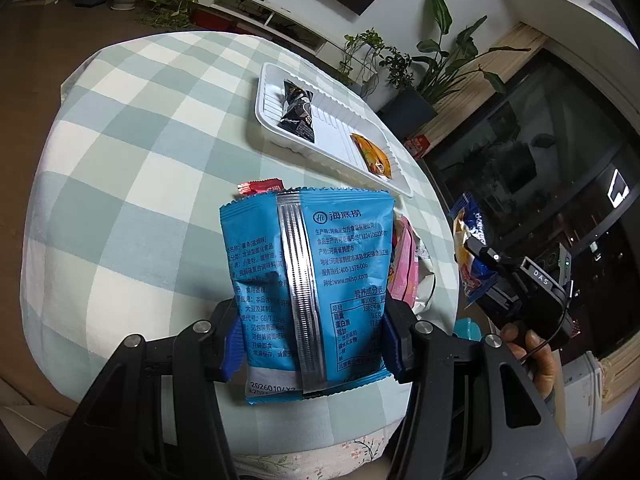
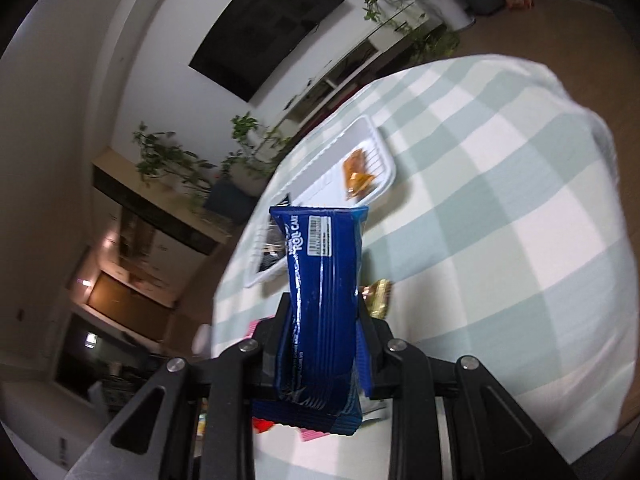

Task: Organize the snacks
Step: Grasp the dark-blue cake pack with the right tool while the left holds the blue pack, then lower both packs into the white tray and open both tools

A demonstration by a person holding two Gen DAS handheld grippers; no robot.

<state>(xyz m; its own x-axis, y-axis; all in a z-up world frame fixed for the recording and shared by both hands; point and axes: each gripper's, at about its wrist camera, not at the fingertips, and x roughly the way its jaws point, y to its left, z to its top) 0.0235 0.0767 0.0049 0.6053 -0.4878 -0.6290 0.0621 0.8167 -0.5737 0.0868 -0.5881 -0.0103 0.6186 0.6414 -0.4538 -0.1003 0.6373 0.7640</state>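
Observation:
My left gripper (image 1: 310,320) is shut on a light blue snack bag (image 1: 308,280) and holds it above the checked tablecloth. My right gripper (image 2: 322,320) is shut on a dark blue roll-cake packet (image 2: 322,292); that gripper and packet also show in the left wrist view (image 1: 476,256) at the right. A white tray (image 1: 340,140) lies on the far side of the table, holding a black packet (image 1: 298,110) and an orange packet (image 1: 374,156). The tray (image 2: 380,156) and orange packet (image 2: 358,174) also show in the right wrist view.
A red packet (image 1: 260,187) and a pink packet (image 1: 404,268) lie on the table behind the light blue bag. A gold-wrapped snack (image 2: 380,298) lies beside the right gripper. Potted plants (image 1: 436,60) and cabinets stand beyond the table edge.

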